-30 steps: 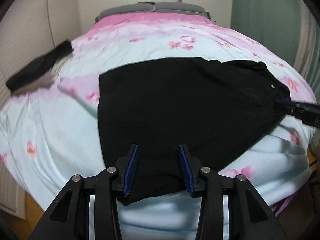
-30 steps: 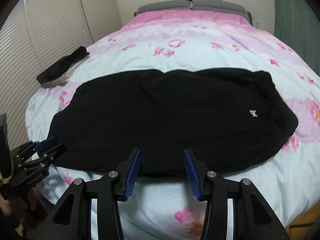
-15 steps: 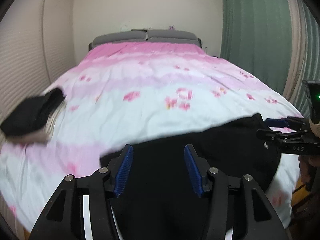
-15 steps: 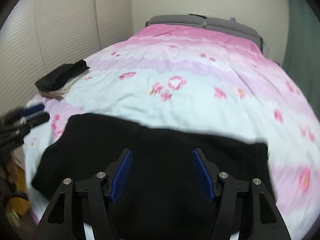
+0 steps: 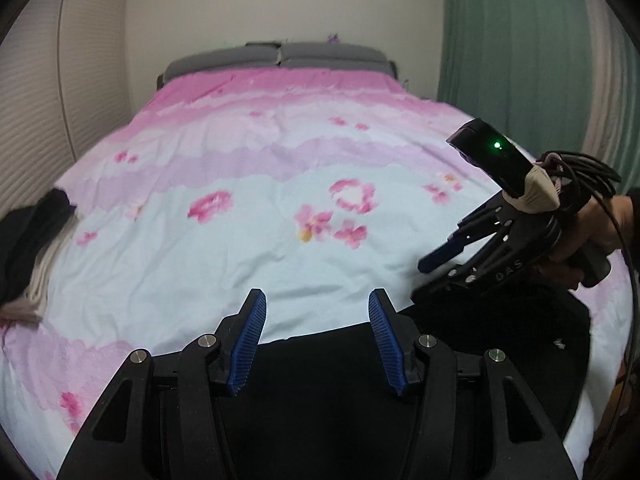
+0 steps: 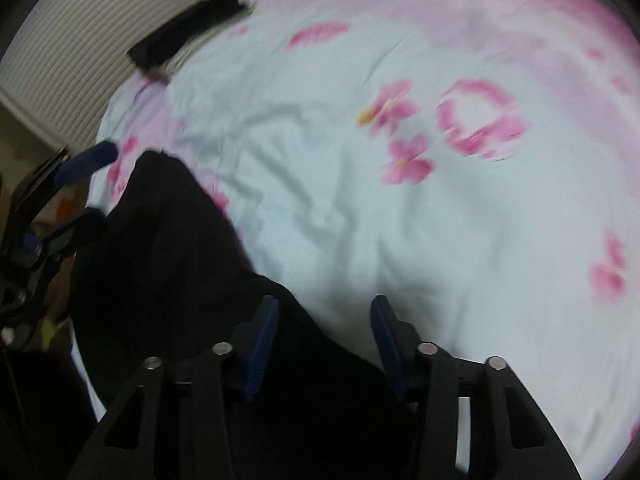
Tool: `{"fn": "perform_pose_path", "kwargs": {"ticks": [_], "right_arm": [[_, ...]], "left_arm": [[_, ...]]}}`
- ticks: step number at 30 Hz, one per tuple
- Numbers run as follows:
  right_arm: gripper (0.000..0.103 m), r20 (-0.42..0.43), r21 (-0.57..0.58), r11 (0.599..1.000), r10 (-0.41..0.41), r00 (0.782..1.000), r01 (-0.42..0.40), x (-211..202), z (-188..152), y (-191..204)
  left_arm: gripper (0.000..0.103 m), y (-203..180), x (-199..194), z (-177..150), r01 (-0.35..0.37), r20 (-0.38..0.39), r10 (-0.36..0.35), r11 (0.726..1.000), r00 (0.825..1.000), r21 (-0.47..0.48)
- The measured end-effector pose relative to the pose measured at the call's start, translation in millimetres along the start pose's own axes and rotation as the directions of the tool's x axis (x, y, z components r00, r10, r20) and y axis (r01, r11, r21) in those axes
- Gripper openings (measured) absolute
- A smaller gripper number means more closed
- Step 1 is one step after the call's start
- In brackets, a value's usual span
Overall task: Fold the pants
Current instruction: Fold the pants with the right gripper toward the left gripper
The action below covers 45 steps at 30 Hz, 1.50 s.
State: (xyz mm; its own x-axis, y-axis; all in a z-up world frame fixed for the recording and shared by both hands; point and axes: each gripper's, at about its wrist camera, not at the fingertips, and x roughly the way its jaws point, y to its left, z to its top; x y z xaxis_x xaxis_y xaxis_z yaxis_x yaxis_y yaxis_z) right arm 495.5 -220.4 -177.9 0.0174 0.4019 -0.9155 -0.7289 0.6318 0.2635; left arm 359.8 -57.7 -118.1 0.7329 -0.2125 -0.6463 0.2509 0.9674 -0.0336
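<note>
The black pants (image 5: 500, 344) lie flat on the bed near its front edge, mostly under my grippers. In the left wrist view my left gripper (image 5: 316, 340) is open and empty above the pants' far edge. My right gripper (image 5: 424, 276) shows at the right, tilted down over the pants near a small white logo (image 5: 559, 343). In the blurred right wrist view the right gripper (image 6: 324, 344) is open over the pants' far edge (image 6: 168, 240); the left gripper (image 6: 90, 188) shows at the far left, open.
The bed has a pink and pale blue floral cover (image 5: 280, 184). A stack of folded dark and beige clothes (image 5: 28, 248) lies at the bed's left edge, also in the right wrist view (image 6: 188, 28). Grey headboard (image 5: 280, 56) at the back, green curtain (image 5: 512, 48) right.
Both grippers have risen from the pants' near edge and moved forward over the garment to its far edge. The right wrist view has tilted and blurred. Both stay open and empty.
</note>
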Motion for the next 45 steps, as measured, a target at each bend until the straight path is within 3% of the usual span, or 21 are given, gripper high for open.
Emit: {"fn": "perform_pose_path", "kwargs": {"ticks": [5,8,12,18,23,26,29,32,36,37,39,41,42,43,45], "right_arm": [[0.031,-0.121,-0.068,0.993,0.084,0.989,-0.092,35.0,1.5,3.1],[0.009,-0.144,-0.053,0.987,0.141,0.979,-0.15,43.6,0.2,4.4],[0.004,-0.14,-0.054,0.983,0.166,0.976,-0.175,44.7,-5.7,16.8],[0.003,0.027,-0.075,0.996,0.05,0.998,-0.048,-2.1,-5.1,27.9],[0.003,0.212,-0.057,0.993,-0.091,0.973,0.105,-41.7,-5.1,37.4],[0.003,0.196,-0.037,0.982,-0.174,0.965,0.184,-28.3,-9.8,34.2],[0.004,0.085,-0.035,0.989,-0.143,0.986,0.146,1.4,-8.6,30.9],[0.008,0.09,-0.025,0.994,-0.107,0.99,0.11,5.6,-0.9,24.2],[0.041,0.098,0.056,0.997,0.055,0.994,-0.06,5.7,27.1,-3.4],[0.042,0.055,0.065,0.993,0.1,0.993,-0.103,14.4,35.3,-8.6],[0.042,-0.037,0.067,0.985,0.163,0.986,-0.161,35.5,41.4,-8.0],[0.039,-0.119,0.085,0.965,0.257,0.959,-0.248,54.7,40.0,-5.7],[0.019,-0.128,0.092,0.958,0.283,0.95,-0.273,57.6,36.9,-4.5],[0.011,-0.138,0.093,0.954,0.294,0.946,-0.283,61.9,36.8,-0.3],[0.009,-0.121,0.052,0.962,0.273,0.954,-0.268,60.4,33.7,10.9]], "left_arm": [[0.053,21.5,28.7,-7.6,-0.008,-0.072,0.003,0.998,0.997,-0.067],[0.053,27.2,36.6,-14.8,-0.011,-0.092,0.004,0.997,0.996,-0.077],[0.053,34.2,40.3,-22.3,-0.002,-0.106,-0.008,0.995,0.994,-0.102],[0.053,40.5,30.9,-23.0,0.001,-0.085,-0.011,0.993,0.996,-0.116],[0.053,43.7,20.5,-20.7,-0.013,-0.045,0.008,0.993,0.999,-0.117],[0.053,46.5,22.3,-23.5,-0.022,-0.049,0.016,0.992,0.999,-0.121],[0.053,49.5,26.7,-28.7,-0.022,-0.07,0.014,0.992,0.997,-0.126],[0.053,52.7,27.5,-32.3,-0.031,-0.078,0.022,0.993,0.997,-0.118],[0.053,58.7,28.2,-33.0,-0.033,-0.081,0.022,0.99,0.996,-0.134],[0.053,58.8,27.6,-32.8,-0.033,-0.08,0.023,0.991,0.996,-0.132],[0.053,57.6,26.8,-32.4,-0.031,-0.08,0.021,0.992,0.997,-0.125],[0.053,56.7,25.7,-32.8,-0.026,-0.079,0.016,0.992,0.997,-0.12],[0.053,57.0,25.1,-33.5,-0.026,-0.079,0.017,0.993,0.997,-0.119],[0.053,57.6,24.7,-34.1,-0.023,-0.079,0.014,0.993,0.997,-0.119],[0.053,59.1,25.1,-34.7,-0.021,-0.082,0.011,0.992,0.997,-0.12]]}}
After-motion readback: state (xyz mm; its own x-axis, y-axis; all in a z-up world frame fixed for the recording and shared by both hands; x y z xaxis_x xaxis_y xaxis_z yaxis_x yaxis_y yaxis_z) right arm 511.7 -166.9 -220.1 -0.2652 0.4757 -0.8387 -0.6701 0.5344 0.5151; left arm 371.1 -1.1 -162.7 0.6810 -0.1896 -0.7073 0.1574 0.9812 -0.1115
